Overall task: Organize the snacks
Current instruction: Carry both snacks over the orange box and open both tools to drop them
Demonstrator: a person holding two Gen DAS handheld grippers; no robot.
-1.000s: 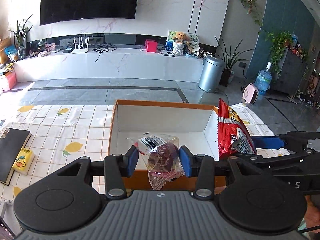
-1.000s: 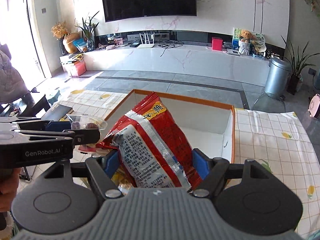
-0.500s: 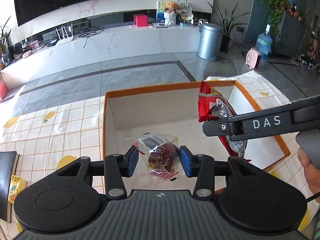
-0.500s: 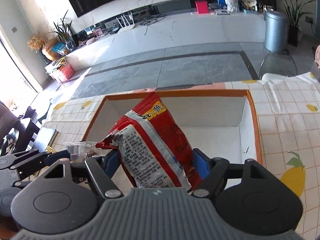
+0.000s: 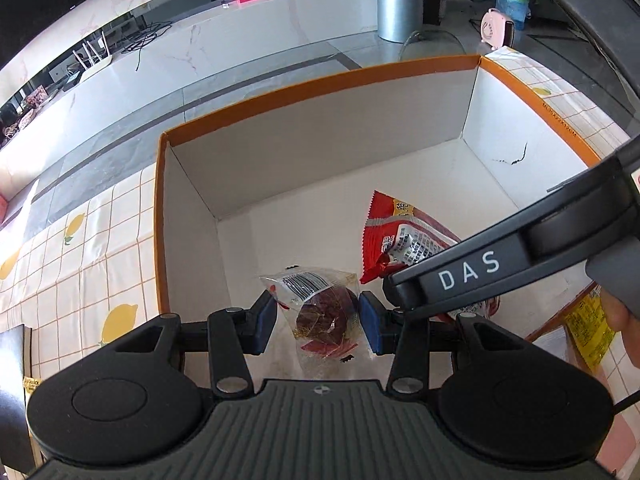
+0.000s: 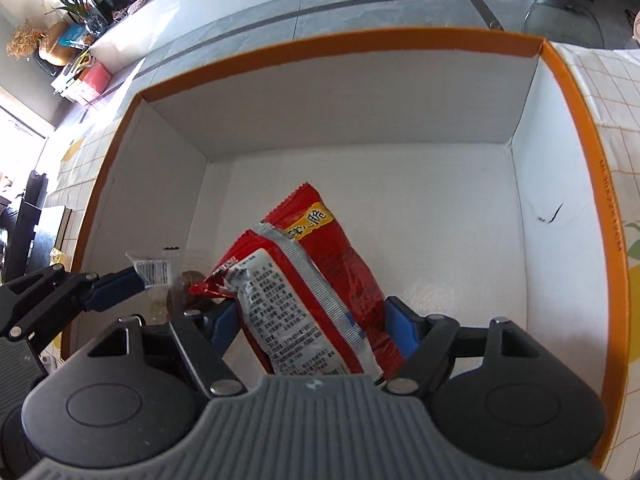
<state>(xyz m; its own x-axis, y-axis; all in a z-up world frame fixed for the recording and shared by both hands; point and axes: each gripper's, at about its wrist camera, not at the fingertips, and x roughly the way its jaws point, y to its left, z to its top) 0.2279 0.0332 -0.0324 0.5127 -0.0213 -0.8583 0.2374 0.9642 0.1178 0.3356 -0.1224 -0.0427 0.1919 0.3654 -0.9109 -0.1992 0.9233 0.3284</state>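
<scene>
Now the clear snack packet point(image 5: 320, 304) with its dark red filling sits clamped between my left gripper's point(image 5: 318, 318) blue pads, inside the orange-rimmed box point(image 5: 320, 80). Just beside it, deeper toward the box's right wall, the red snack bag point(image 6: 316, 300) stands gripped in my right gripper point(image 6: 316, 328), above the white floor.

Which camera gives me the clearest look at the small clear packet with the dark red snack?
The left wrist view: the small clear packet sits centred between the left gripper's jaws, barcode and dark contents plain, over the orange-rimmed white box. The right wrist view catches only its barcode end, with the red crinkled bag in front.
</scene>
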